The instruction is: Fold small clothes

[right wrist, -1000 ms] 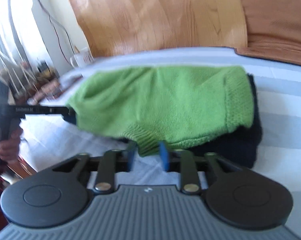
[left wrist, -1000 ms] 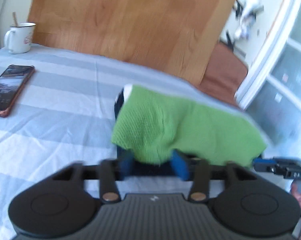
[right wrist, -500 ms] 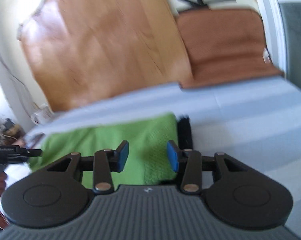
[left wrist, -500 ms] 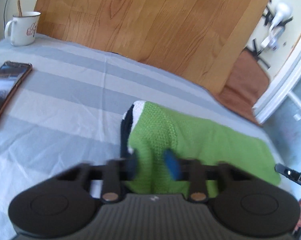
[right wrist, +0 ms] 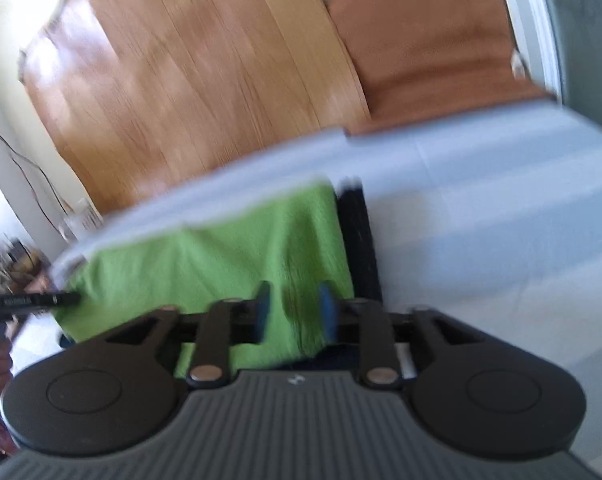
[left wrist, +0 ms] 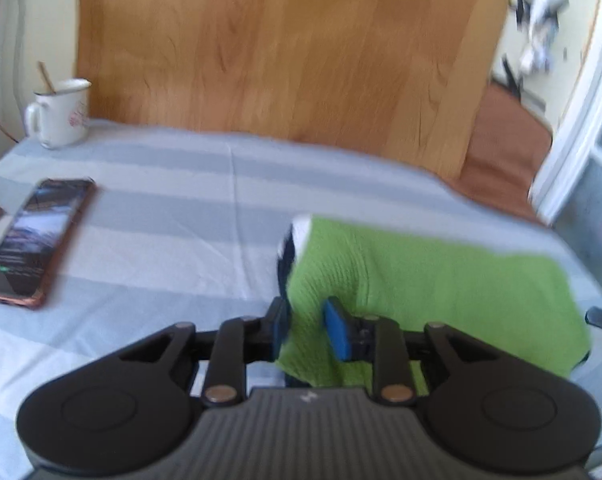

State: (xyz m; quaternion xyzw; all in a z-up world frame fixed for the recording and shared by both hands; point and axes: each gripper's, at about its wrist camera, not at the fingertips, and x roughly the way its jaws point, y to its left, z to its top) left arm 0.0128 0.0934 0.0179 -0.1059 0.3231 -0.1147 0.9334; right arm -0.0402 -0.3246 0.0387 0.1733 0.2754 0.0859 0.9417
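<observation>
The jaws of the left gripper (left wrist: pixel 308 330) stand a narrow way apart and are opening; the near left corner of the green knitted garment (left wrist: pixel 421 280) lies between the blue pads, but whether the pads press on the knit cannot be told through the blur. The jaws of the right gripper (right wrist: pixel 295 312) stand partly open, with the right end of the same garment between them; the cloth appears to lie flat there rather than pinched, so no grip shows.

The green knitted garment (right wrist: pixel 229 264) lies spread across the striped sheet (left wrist: pixel 161 248) of the bed, stretched from one gripper to the other, its surface mostly flat with a soft ridge near the left end. It rests on top of a dark garment (right wrist: pixel 361 240), whose edge shows as a black strip along the right side in the right wrist view, and whose dark edge with a white patch peeks out at the left end in the left wrist view.

Farther off on the sheet lie a phone (left wrist: pixel 33 240) and a white mug (left wrist: pixel 61 112), well apart from the clothes. A wooden board (left wrist: pixel 281 52) stands behind the bed.
</observation>
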